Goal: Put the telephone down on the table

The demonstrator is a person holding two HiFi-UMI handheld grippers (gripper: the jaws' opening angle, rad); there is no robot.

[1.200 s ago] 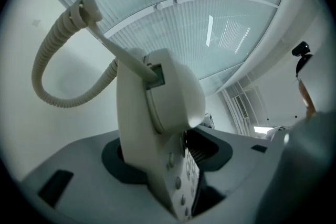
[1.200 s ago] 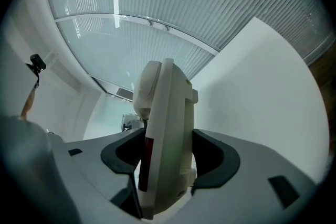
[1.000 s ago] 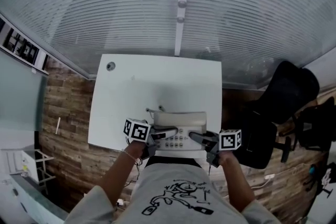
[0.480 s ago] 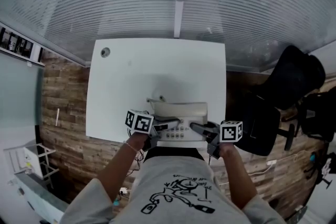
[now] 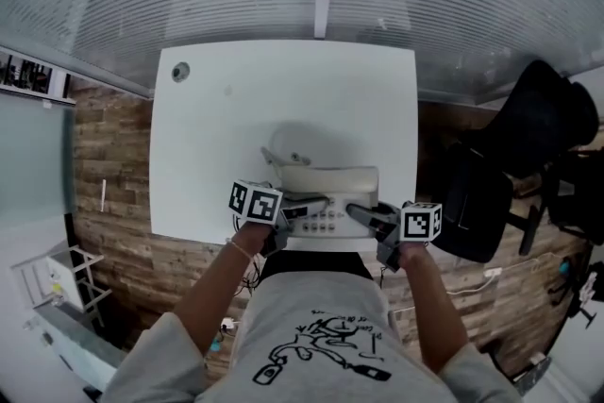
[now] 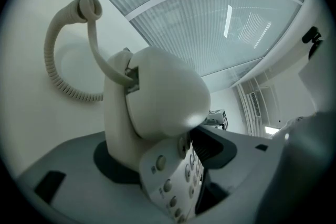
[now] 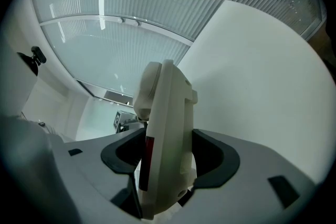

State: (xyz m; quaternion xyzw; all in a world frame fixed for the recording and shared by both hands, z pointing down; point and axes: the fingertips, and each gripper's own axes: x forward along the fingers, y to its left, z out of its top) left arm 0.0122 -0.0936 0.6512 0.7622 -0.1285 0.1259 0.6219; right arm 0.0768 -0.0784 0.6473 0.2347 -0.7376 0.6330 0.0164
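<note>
A beige desk telephone [image 5: 326,193] with its handset on top sits at the near edge of the white table [image 5: 283,99]. My left gripper [image 5: 307,203] is at its left end and my right gripper [image 5: 363,214] at its right end. In the left gripper view the telephone [image 6: 157,107] stands between the jaws of the left gripper [image 6: 173,176], keypad side toward the right pad; these jaws have just been opening and the pads look slack on it. In the right gripper view the telephone's end [image 7: 165,134] is wedged between the dark pads of the right gripper [image 7: 165,165].
The coiled handset cord [image 6: 52,60] loops over the table beyond the phone. A round cable hole [image 5: 179,71] is at the table's far left corner. A black office chair [image 5: 538,137] stands to the right, and blinds cover the window behind the table.
Both grippers have sunk with the telephone toward the table's near edge. The phone now looks lower against the tabletop than before.
</note>
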